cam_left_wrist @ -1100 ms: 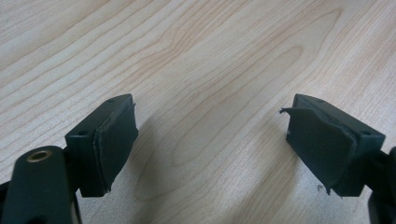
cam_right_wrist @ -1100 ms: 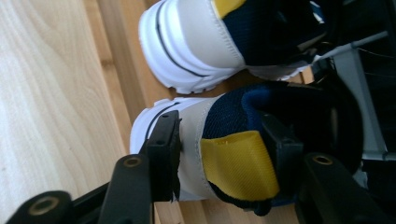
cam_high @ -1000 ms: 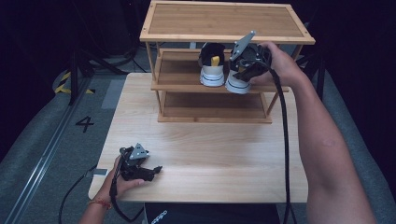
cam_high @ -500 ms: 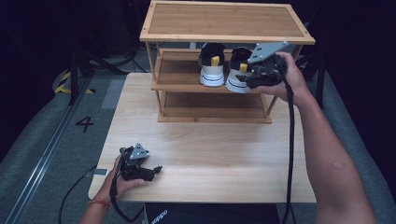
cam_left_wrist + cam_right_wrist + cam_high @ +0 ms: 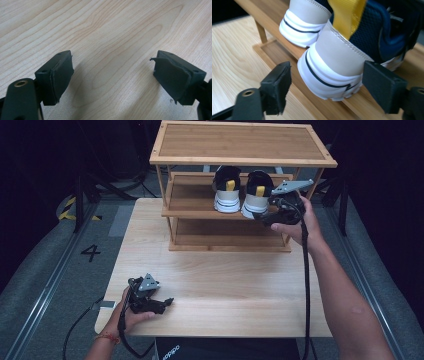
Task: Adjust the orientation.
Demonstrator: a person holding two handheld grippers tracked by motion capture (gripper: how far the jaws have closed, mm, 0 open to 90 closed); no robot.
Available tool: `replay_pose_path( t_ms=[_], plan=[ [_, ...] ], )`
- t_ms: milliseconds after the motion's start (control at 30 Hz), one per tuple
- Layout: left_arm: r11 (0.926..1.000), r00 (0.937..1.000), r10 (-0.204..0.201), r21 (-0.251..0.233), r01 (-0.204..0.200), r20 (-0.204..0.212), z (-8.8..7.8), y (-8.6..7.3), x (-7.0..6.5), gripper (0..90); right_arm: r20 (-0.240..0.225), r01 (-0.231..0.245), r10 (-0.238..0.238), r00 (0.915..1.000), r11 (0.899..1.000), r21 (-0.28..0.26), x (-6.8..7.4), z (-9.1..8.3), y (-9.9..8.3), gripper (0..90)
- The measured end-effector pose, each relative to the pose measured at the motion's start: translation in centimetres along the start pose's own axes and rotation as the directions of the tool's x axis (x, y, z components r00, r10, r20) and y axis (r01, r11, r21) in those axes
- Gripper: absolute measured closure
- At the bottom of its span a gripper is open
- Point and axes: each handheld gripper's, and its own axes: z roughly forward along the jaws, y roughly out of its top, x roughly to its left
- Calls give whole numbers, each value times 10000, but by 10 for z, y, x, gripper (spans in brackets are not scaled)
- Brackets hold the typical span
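Standing apart on either side of the heel of the right shoe (image 5: 337,67), the jaws of the right gripper (image 5: 325,86) have just been opening; the heel sits in the gap between them, and neither pad presses on it. That shoe rests on the middle shelf (image 5: 294,53) of the wooden rack (image 5: 242,142), its white sole overhanging the near edge slightly. A yellow pull tab (image 5: 348,15) runs up the back of the heel above a beige band and dark blue mesh. The left shoe (image 5: 303,20) stands just beside it on the same shelf, heel also toward the near side.

From the high view, the right gripper (image 5: 272,212) is at the right end of the middle shelf, held by the person's right hand (image 5: 300,222), with its cable hanging toward the near edge of the table (image 5: 225,285). Both shoes (image 5: 242,192) stand side by side in the right half of that shelf.

The left gripper (image 5: 112,80) has its jaws spread wide with nothing between them, bare wood beneath. In the high view it (image 5: 167,302) lies low over the near left corner of the table, in the person's left hand (image 5: 132,312), well apart from the rack. The rack stands at the far side of the table, its top and bottom shelves bare.
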Motion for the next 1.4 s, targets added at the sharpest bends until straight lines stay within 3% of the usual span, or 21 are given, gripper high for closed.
replay_pose_path(
  t_ms=[167,300,367,567,800,967,1133,1400],
  plan=[
    [10000,10000,21,0,-21,-9,0,0,0,163,752,31,-56,9972,9994,336,-1,10,4,283],
    [10000,10000,29,3,-29,5,0,0,0,163,989,29,-78,9951,9988,493,-11,15,6,350],
    [10000,10000,-12,-10,12,52,0,0,0,163,781,-235,193,9968,9983,531,-17,20,6,313],
    [10000,10000,-2,4,2,49,0,0,0,163,855,165,-218,9961,9979,625,-26,30,7,382],
    [10000,10000,13,-19,-13,76,1,0,0,162,849,110,-156,9963,9984,547,-32,35,9,384],
    [10000,10000,6,-11,-6,86,1,1,0,162,779,658,-722,9943,9945,815,-28,33,6,346],
    [10000,10000,15,-7,-15,78,1,1,0,162,619,806,-856,9944,9936,789,-22,26,4,324],
    [10000,10000,-5,-11,6,56,0,0,0,162,565,1426,-1487,9873,9847,997,-11,10,-3,302]
  ],
)
